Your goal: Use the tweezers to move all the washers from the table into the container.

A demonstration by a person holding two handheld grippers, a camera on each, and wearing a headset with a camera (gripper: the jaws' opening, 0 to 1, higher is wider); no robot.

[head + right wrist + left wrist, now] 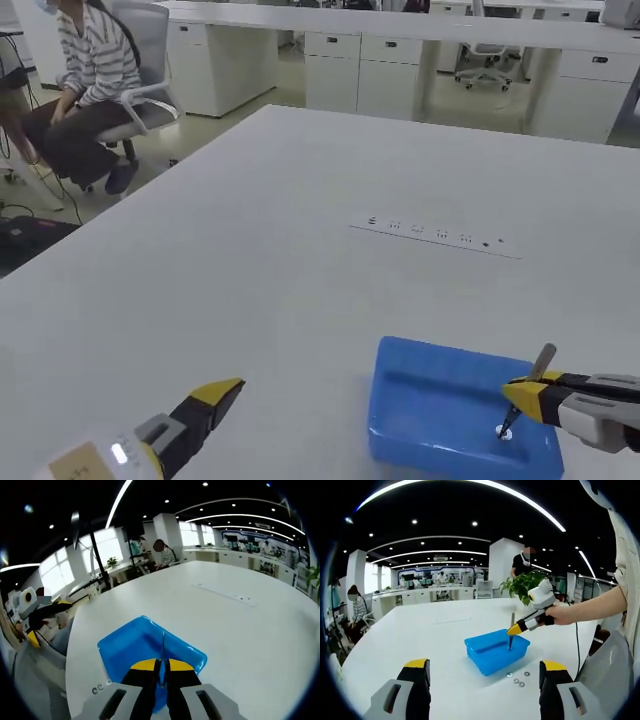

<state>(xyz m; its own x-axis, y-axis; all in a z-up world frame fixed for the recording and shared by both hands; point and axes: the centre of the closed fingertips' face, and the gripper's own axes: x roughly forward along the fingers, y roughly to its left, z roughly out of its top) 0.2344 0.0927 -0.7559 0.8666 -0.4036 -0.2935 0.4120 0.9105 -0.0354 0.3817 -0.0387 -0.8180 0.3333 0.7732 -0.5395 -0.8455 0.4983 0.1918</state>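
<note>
A blue container (440, 395) stands on the white table near its front edge. My right gripper (520, 393) is shut on the metal tweezers (527, 385), which point down into the container. A small washer (505, 433) shows at their tip, inside the container. In the right gripper view my right gripper (162, 666) clamps the tweezers (162, 647) over the container (130, 642). Three washers (518, 678) lie on the table beside the container (492, 655). My left gripper (484, 667) stands open and holds nothing, left of the container, in the head view left gripper (215, 395).
A row of small marks (435, 235) lies mid-table. A person (85, 85) sits on a chair beyond the table's left edge. White cabinets (360, 70) line the back. Another person (522, 562) stands behind a potted plant (522, 585).
</note>
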